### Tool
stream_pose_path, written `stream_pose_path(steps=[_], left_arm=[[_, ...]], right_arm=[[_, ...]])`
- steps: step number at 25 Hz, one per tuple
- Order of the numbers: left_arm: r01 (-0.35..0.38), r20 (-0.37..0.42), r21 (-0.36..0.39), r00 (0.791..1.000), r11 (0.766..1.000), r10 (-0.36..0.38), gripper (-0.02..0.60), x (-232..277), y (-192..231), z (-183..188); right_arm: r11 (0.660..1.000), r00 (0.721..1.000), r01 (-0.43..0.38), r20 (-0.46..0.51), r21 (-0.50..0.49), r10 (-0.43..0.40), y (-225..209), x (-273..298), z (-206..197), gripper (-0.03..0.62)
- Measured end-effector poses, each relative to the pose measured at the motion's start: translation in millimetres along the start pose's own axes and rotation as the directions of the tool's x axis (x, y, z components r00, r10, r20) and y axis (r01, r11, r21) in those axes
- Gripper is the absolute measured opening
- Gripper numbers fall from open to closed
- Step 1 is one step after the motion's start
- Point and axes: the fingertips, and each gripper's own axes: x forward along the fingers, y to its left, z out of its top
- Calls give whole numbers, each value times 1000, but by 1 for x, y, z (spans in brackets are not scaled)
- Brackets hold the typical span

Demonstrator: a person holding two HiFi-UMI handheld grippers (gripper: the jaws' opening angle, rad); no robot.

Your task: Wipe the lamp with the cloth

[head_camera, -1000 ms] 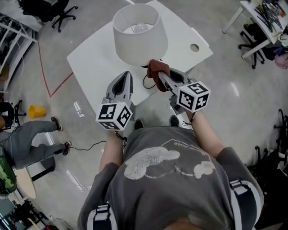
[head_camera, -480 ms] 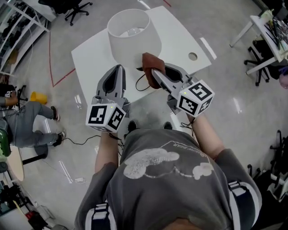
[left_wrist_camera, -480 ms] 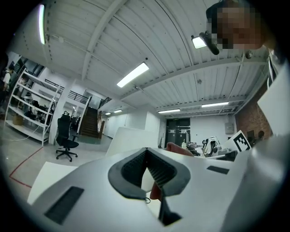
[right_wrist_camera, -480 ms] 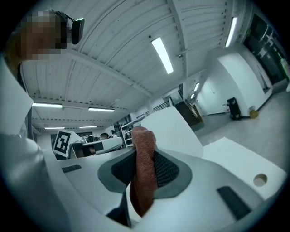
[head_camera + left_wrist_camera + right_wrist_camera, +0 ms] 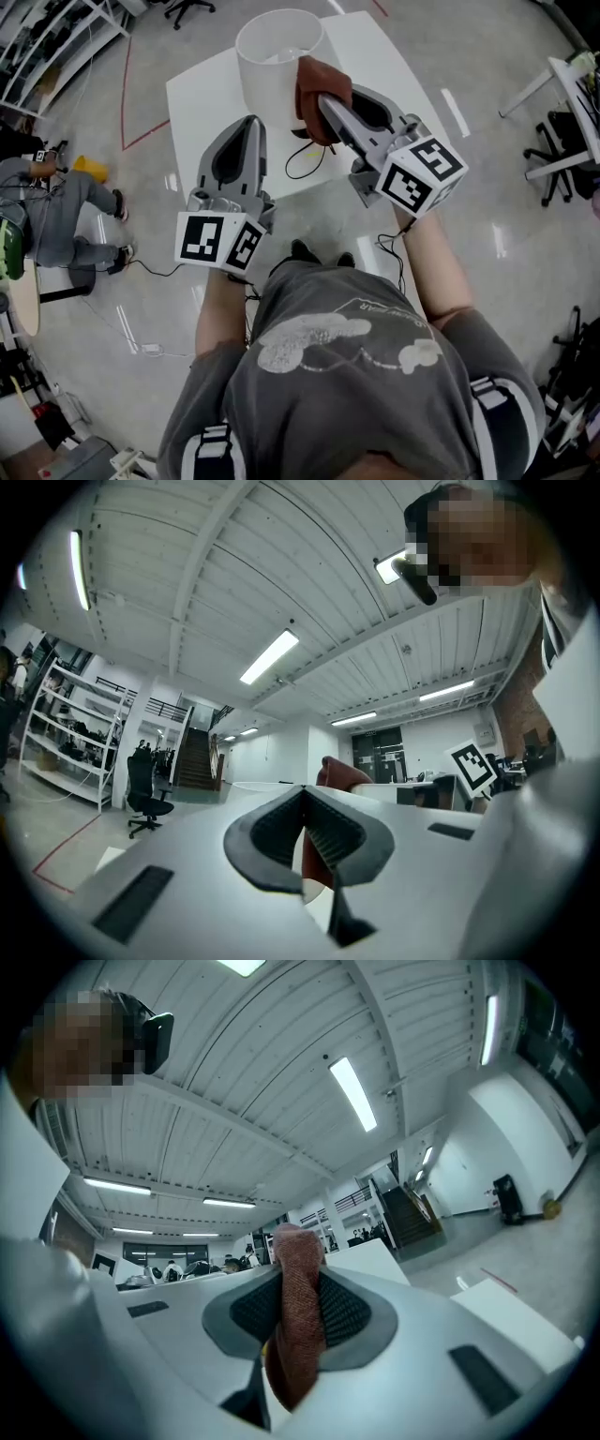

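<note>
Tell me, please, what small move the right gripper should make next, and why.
Probably sweep the brown cloth along the white lampshade: the right gripper is shut on the cloth, which sits right by the shade's upper edge.

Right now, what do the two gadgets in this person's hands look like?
The left gripper and right gripper are pale grey tapered shells with dark ribbed linings on the fingers. Each carries a white cube printed with black square markers. The person wears a grey short-sleeved T-shirt.
</note>
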Motion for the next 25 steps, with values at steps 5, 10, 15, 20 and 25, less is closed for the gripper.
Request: stream_pose_path(steps=[5,10,15,20,25], left_arm=[[-6,8,-20,1000,1000,6,8,8,25,1],[27,-46,-65,999,998,-30,8,20,34,-23],[44,-106,-114,993,993,-56,8,26,39,-52],[44,-126,-124,990,991,-60,8,26,40,-72],[21,-174,-146,984,989,-47,8,22,33,-103]], right_arm=[[999,998,50,-25,12,-49,-8,18,-10,86],[993,988,120,-93,4,-119,-18,20,-26,86],[979,968,205,-150,11,-201,-36,10,-48,86],[960,939,278,-215,20,-267,-56,-12,-76,86],[952,922,303,-264,37,-283,-73,-27,-103,86]])
